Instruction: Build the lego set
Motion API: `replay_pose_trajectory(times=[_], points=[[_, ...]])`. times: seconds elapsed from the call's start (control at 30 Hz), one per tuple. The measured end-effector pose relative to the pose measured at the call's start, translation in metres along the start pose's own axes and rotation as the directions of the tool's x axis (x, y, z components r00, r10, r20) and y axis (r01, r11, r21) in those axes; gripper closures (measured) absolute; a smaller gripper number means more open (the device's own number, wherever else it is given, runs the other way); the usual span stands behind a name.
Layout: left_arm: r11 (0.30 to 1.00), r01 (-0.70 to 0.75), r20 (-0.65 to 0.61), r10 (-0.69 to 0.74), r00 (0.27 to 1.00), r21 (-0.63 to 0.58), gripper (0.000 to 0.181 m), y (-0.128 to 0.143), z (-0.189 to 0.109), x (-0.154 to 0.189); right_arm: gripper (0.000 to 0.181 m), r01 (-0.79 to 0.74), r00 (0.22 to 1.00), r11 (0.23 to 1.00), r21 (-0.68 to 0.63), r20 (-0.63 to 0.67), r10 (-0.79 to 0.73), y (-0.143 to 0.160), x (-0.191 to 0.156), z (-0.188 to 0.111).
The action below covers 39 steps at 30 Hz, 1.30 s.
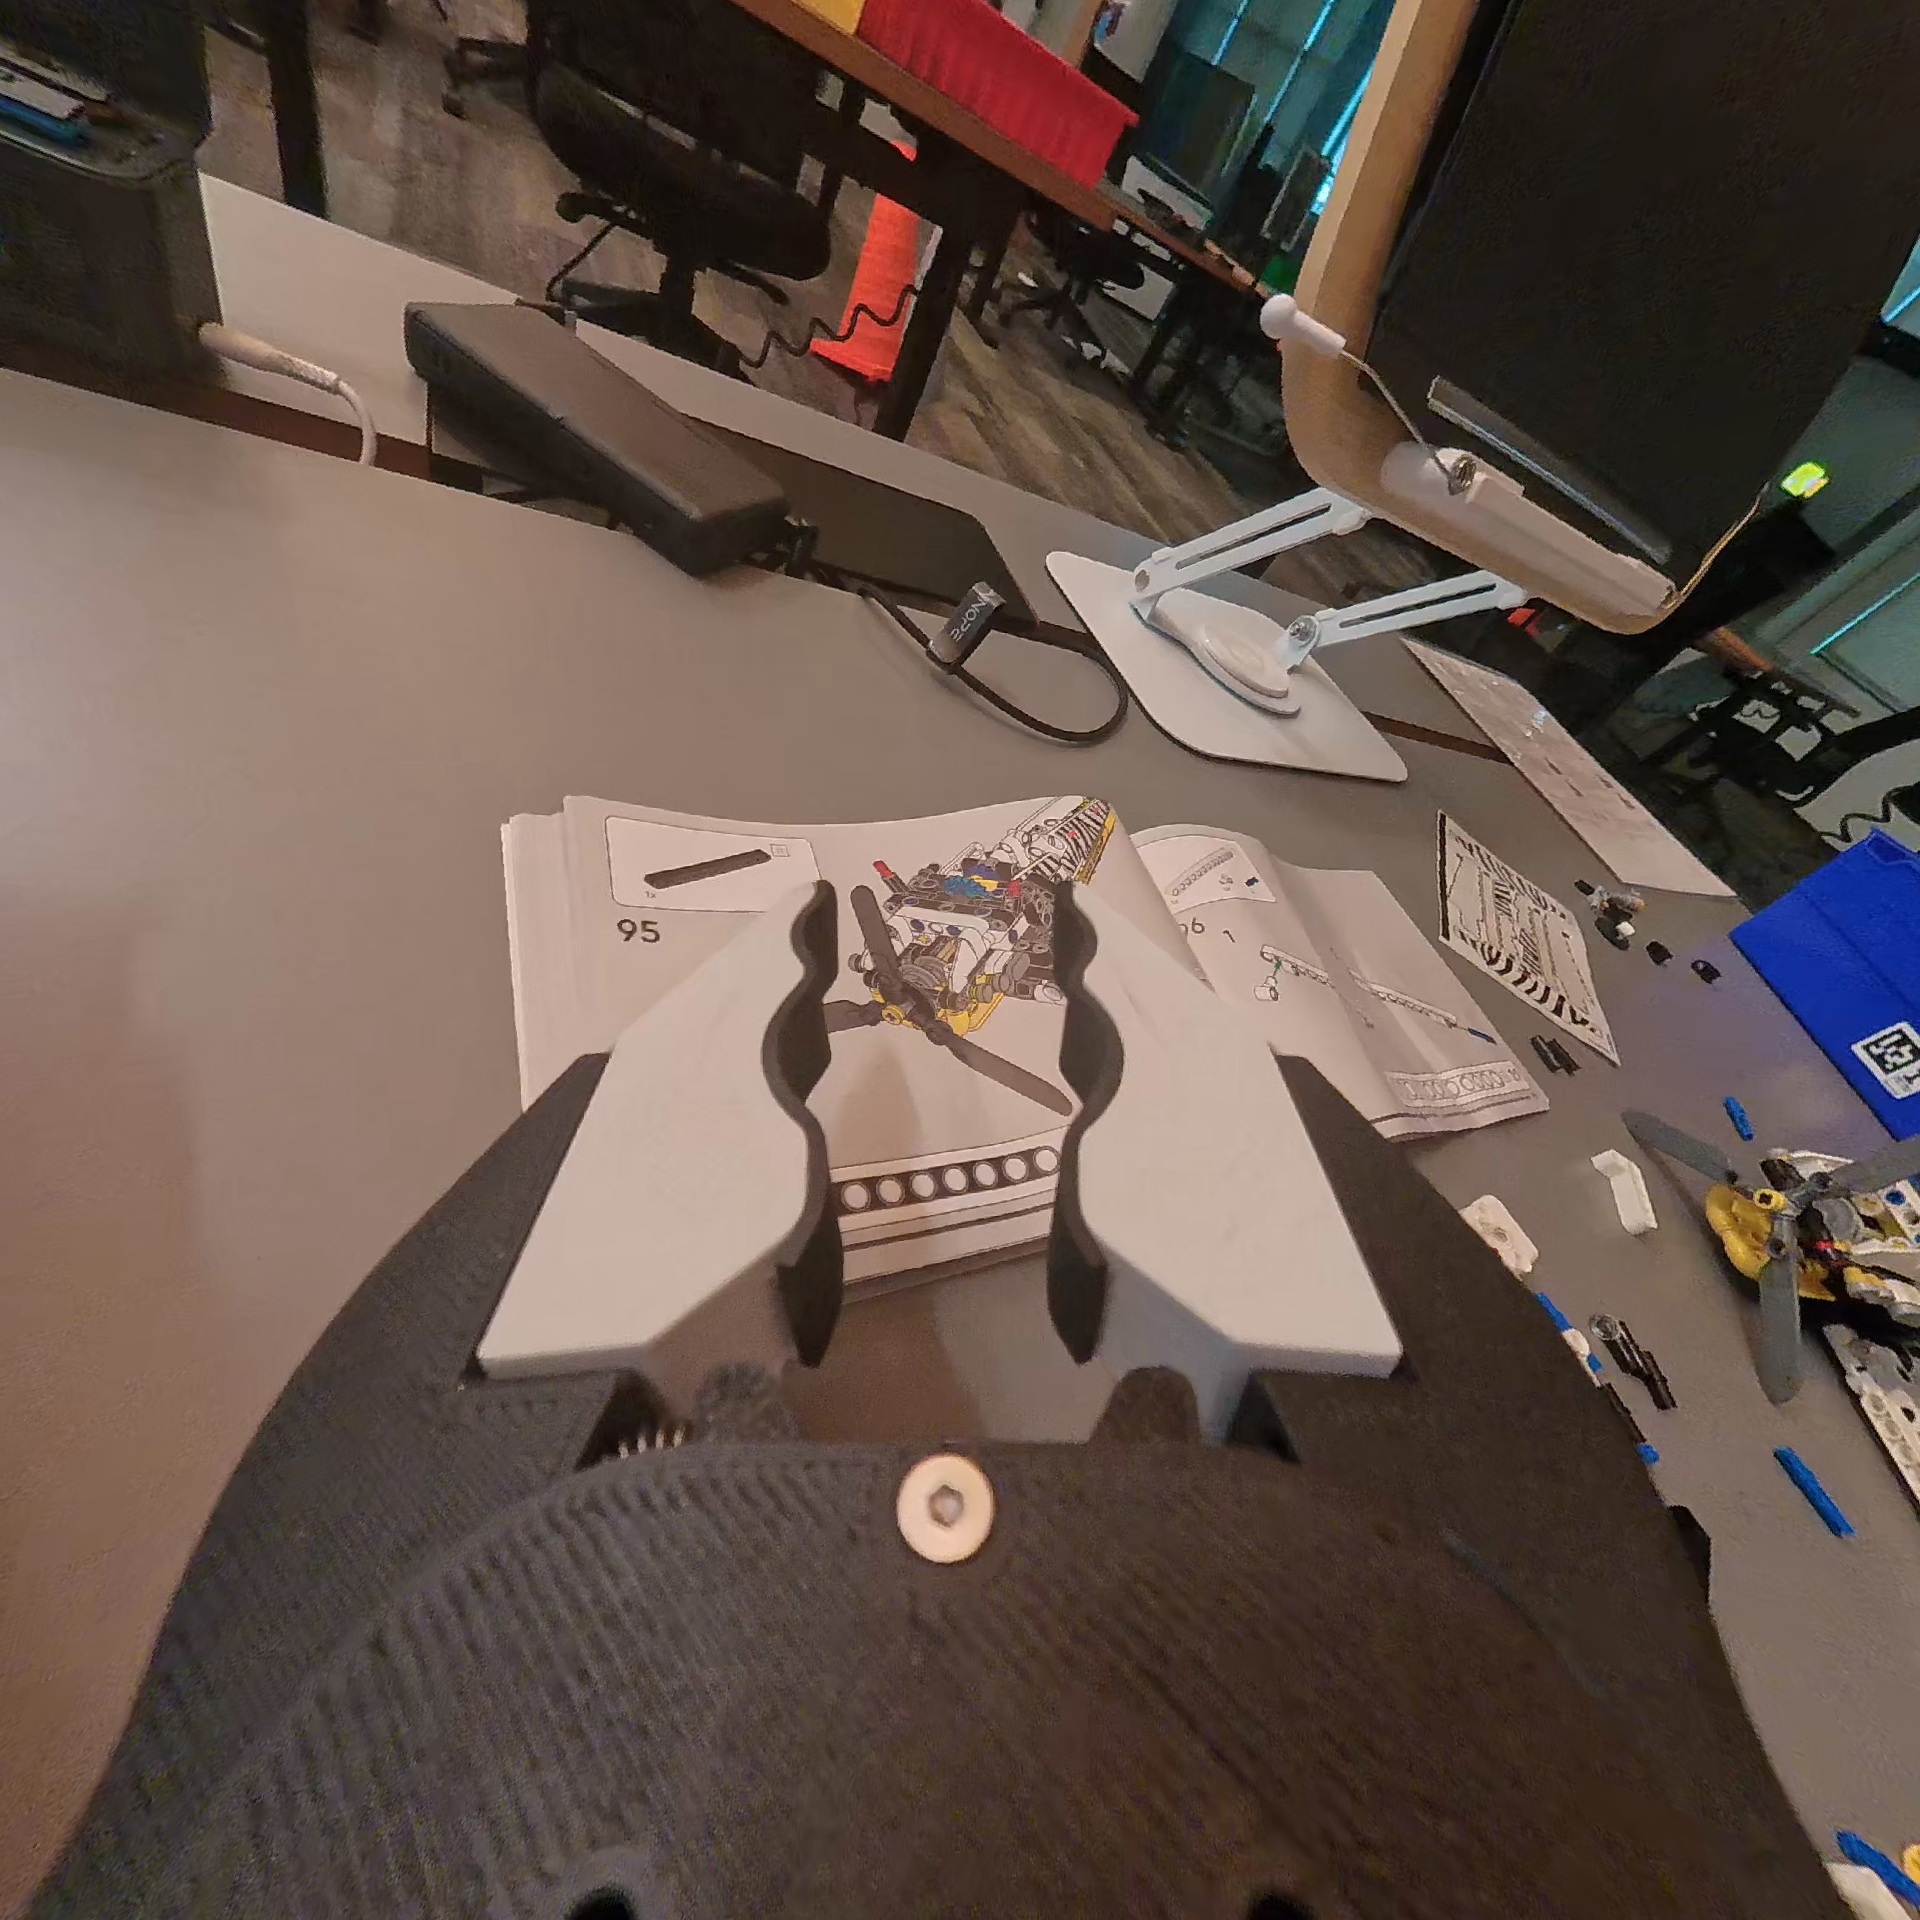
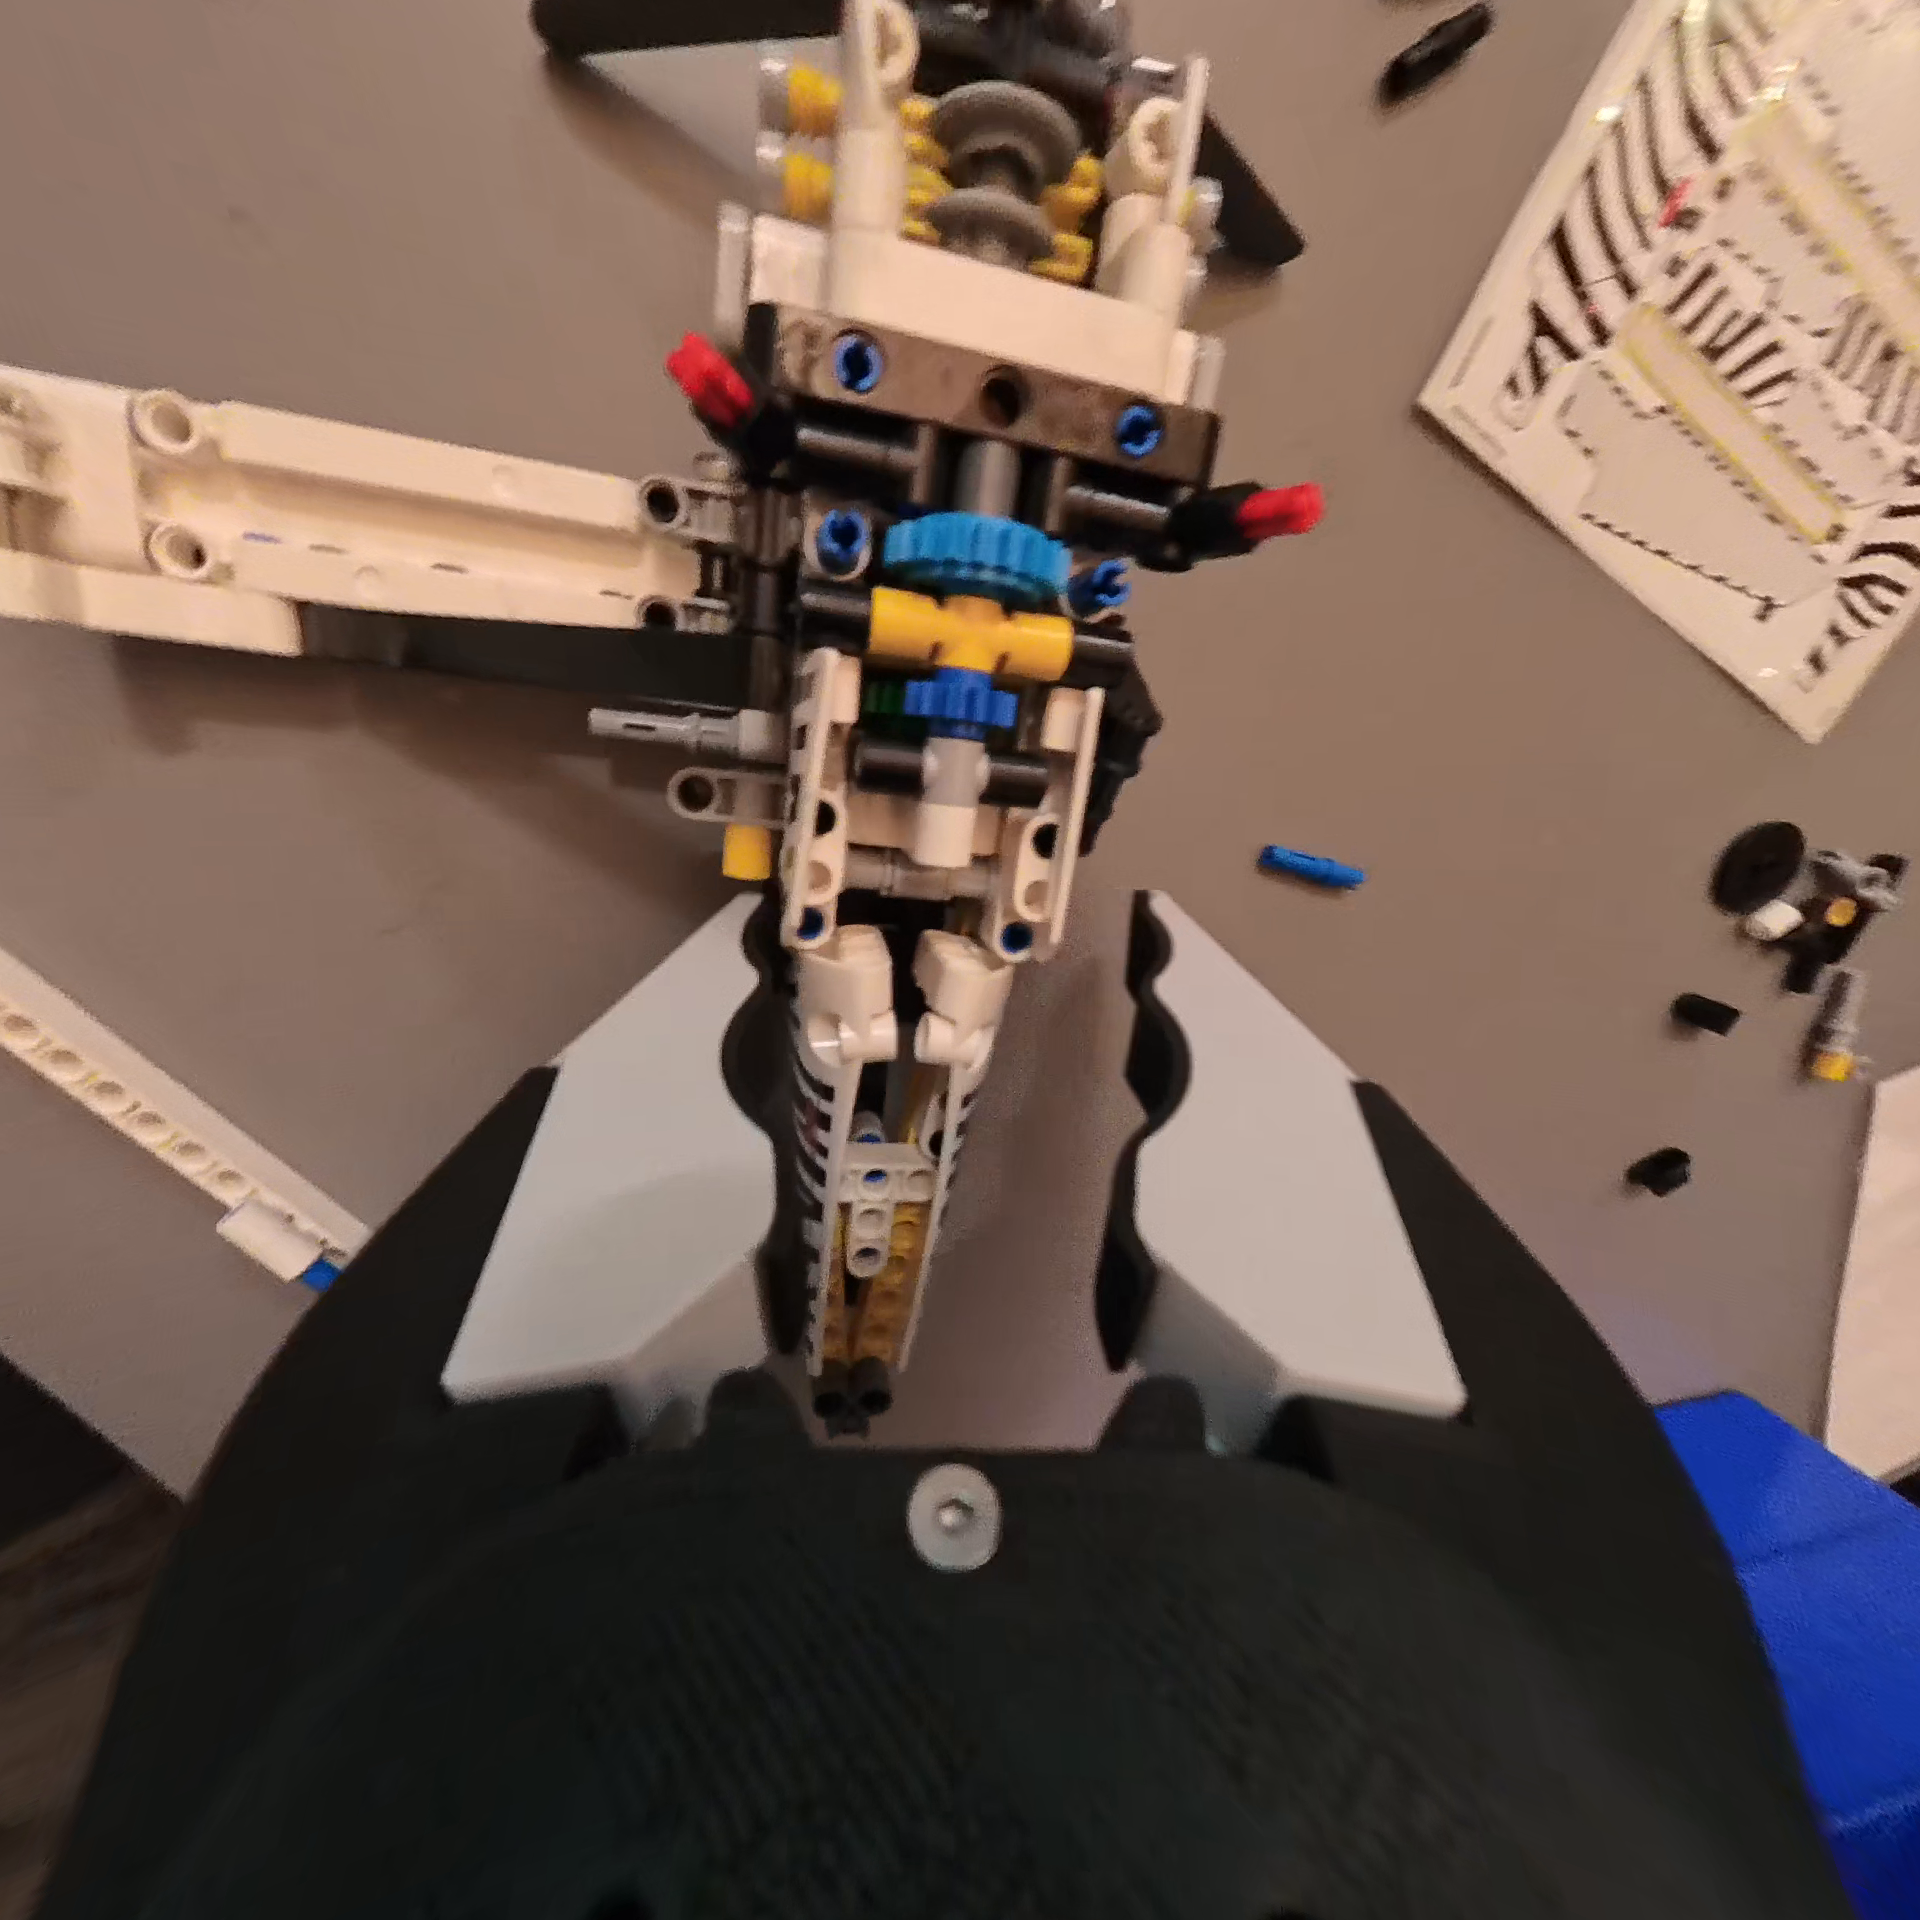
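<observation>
The lego plane model (image 2: 966, 582) lies on the grey table (image 2: 312, 831), with white beams, blue gears and red pins; a white wing (image 2: 416, 520) sticks out to its left. My right gripper (image 2: 945, 909) is open around the model's narrow tail. The left finger (image 2: 623, 1143) is against the tail and the right finger (image 2: 1278, 1195) stands apart from it. My left gripper (image 1: 945, 904) is open and empty above the open instruction booklet (image 1: 582, 987). The model also shows at the right edge of the left wrist view (image 1: 1808, 1236), with its grey propeller.
A long white beam (image 2: 135, 1122), a blue pin (image 2: 1309, 865), black pins (image 2: 1704, 1013) and a small sub-assembly (image 2: 1808, 894) lie around the model. A striped sticker sheet (image 2: 1704, 364) and a blue bin (image 1: 1849, 956) sit to the right. A white stand (image 1: 1226, 665) holds a dark screen behind the booklet. Tip to tip, the grippers are about 45 cm apart. My right tips are roughly 5 cm from the blue pin (image 2: 1309, 865). Look for it in the left wrist view (image 1: 1739, 1123) too.
</observation>
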State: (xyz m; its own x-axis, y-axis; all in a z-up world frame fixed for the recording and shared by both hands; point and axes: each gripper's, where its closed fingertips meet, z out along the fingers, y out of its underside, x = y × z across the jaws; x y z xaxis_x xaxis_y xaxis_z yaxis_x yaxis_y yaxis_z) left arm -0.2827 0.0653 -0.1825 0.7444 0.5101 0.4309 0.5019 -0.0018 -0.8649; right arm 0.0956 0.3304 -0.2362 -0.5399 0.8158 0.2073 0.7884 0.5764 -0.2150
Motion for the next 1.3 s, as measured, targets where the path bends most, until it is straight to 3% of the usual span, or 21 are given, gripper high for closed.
replay_pose_trajectory(times=[0.17, 0.53, 0.8, 1.07, 1.2, 1.3], points=[[1.000, 0.017, -0.014, -0.017, 1.000, -0.010, 0.143, 0.002, 0.001, 0.002, 0.100, -0.068, 0.993, 0.997, 0.030, -0.096, 0.071, 0.003, 0.010, -0.003], [1.000, -0.018, -0.012, 0.018, 1.000, -0.009, 0.142, 0.002, 0.001, 0.005, 0.111, -0.181, 0.956, 0.983, -0.007, -0.234, 0.174, 0.040, 0.024, -0.011], [1.000, 0.008, -0.011, -0.008, 1.000, -0.005, 0.142, 0.002, 0.001, 0.002, 0.122, -0.285, 0.884, 0.958, 0.018, -0.382, 0.270, 0.060, 0.046, -0.029], [1.000, -0.006, -0.008, 0.006, 1.000, -0.002, 0.142, 0.001, 0.000, 0.003, 0.143, -0.288, 0.800, 0.912, 0.293, -0.449, 0.397, 0.048, 0.031, -0.075], [1.000, -0.015, -0.004, 0.015, 1.000, -0.001, 0.142, 0.001, 0.000, 0.004, 0.141, -0.307, 0.768, 0.838, 0.451, -0.403, 0.498, 0.047, 0.007, -0.082], [1.000, -0.023, -0.007, 0.023, 1.000, -0.004, 0.142, 0.002, 0.000, 0.007, 0.124, -0.295, 0.674, 0.760, 0.579, -0.438, 0.595, 0.061, 0.003, -0.083]])
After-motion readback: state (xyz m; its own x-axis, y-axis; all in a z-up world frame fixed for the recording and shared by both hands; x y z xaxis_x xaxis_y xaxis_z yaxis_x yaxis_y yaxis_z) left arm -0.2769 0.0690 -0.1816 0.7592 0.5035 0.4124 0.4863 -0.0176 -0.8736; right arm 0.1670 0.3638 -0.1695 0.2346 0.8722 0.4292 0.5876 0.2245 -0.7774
